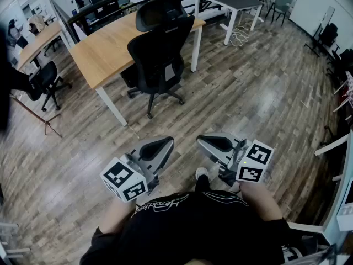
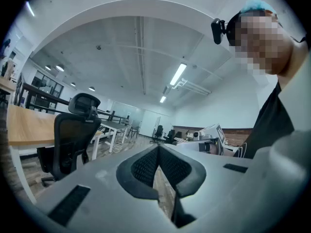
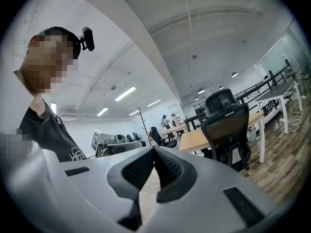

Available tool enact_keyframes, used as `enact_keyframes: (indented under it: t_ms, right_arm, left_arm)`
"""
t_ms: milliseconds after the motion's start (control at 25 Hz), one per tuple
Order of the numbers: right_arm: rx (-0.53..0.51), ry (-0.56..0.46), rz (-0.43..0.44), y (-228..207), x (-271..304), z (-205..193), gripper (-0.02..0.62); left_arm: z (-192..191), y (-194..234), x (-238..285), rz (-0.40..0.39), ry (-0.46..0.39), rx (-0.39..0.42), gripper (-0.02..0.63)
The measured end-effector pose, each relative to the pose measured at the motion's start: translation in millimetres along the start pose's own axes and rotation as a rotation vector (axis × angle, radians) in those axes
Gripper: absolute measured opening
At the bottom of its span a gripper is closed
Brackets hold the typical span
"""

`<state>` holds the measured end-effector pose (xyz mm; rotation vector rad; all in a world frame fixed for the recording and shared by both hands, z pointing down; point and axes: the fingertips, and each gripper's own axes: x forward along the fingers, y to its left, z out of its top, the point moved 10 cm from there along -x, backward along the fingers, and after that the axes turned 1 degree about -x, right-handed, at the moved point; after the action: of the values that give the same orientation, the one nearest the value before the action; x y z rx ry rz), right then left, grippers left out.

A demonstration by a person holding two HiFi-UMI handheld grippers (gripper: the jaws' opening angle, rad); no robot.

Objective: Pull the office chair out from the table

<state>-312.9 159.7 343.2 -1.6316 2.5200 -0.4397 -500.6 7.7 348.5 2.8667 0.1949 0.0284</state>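
A black office chair [image 1: 159,51] with a headrest stands tucked against the near edge of a long wooden table [image 1: 107,46] with white legs. It also shows at the left in the left gripper view, office chair [image 2: 73,135], and at the right in the right gripper view, office chair [image 3: 227,130]. Both grippers are held close to the person's body, far short of the chair. My left gripper [image 1: 168,141] is shut and empty, tips meeting [image 2: 158,147]. My right gripper [image 1: 201,139] is shut and empty too [image 3: 153,149].
Wood-plank floor lies between me and the chair. A second black chair [image 1: 44,81] stands at the left by another wooden desk [image 1: 36,40]. A dark-topped white table [image 1: 229,1] is at the back right. White furniture edges [image 1: 336,148] line the right side.
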Motion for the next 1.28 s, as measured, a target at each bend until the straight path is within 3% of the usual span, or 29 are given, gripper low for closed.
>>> enact_keyframes:
  t_ms: [200,560,960,1280]
  right_arm:
    - [-0.037,0.008,-0.014,-12,-9,7,0.04]
    - [0.013,-0.028,-0.008,-66,-28,25,0.041]
    - [-0.028,0.003,-0.051,-170,-54,54,0.041]
    - [-0.047,-0.017,-0.052,-243,-86,84,0.041]
  left_arm:
    - [5,-4,19,-0.011,0.001,0.007,0.008]
    - [13,9,79,-0.02,0.021,0.027,0.008]
    - [22,49,193,-0.019,0.05,0.01,0.008]
    - [38,62,279,-0.031,0.041,0.068,0.008]
